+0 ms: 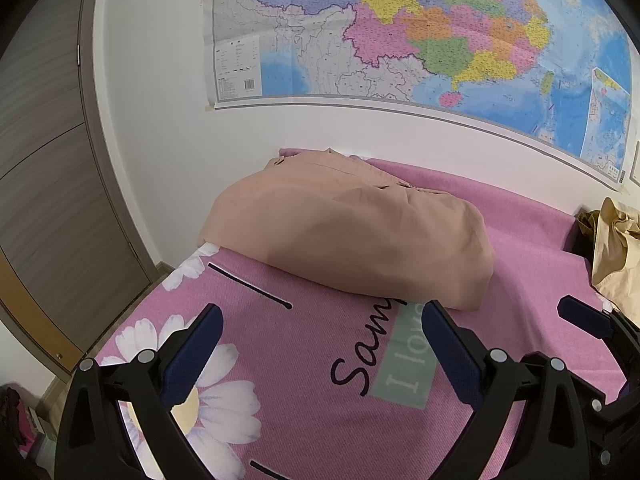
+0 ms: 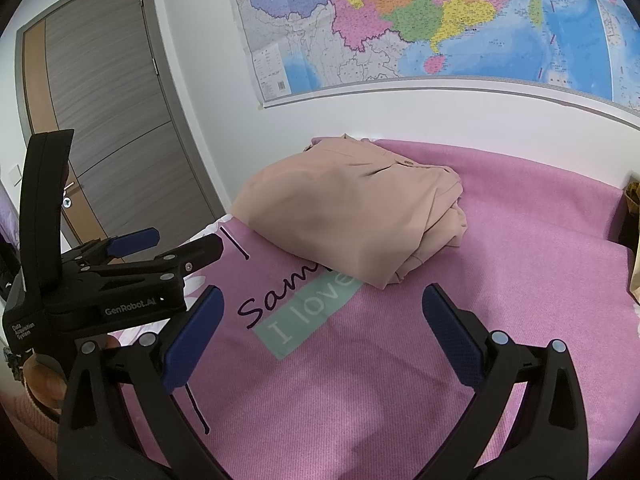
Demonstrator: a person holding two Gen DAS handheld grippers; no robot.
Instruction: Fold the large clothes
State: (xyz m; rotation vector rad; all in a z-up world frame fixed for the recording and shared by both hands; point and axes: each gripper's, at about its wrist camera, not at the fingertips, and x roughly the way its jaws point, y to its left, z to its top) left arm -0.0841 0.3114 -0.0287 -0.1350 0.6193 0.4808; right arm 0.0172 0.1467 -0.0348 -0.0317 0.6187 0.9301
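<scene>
A peach-pink garment [image 1: 348, 228] lies folded in a thick bundle on the pink bed cover [image 1: 320, 420], near the wall; it also shows in the right wrist view [image 2: 356, 212]. My left gripper [image 1: 322, 320] is open and empty, hovering over the cover a little short of the bundle. My right gripper [image 2: 324, 300] is open and empty, also short of the bundle. The left gripper also shows in the right wrist view [image 2: 176, 244], at the left, jaws apart. One blue pad of the right gripper shows at the right edge of the left wrist view [image 1: 582, 316].
A large coloured map [image 1: 420, 32] hangs on the white wall behind the bed. A grey wooden door [image 2: 104, 128] stands at the left. A tan cloth or bag [image 1: 616, 252] lies at the bed's right edge. The cover carries daisy prints [image 1: 224, 396] and lettering [image 2: 304, 312].
</scene>
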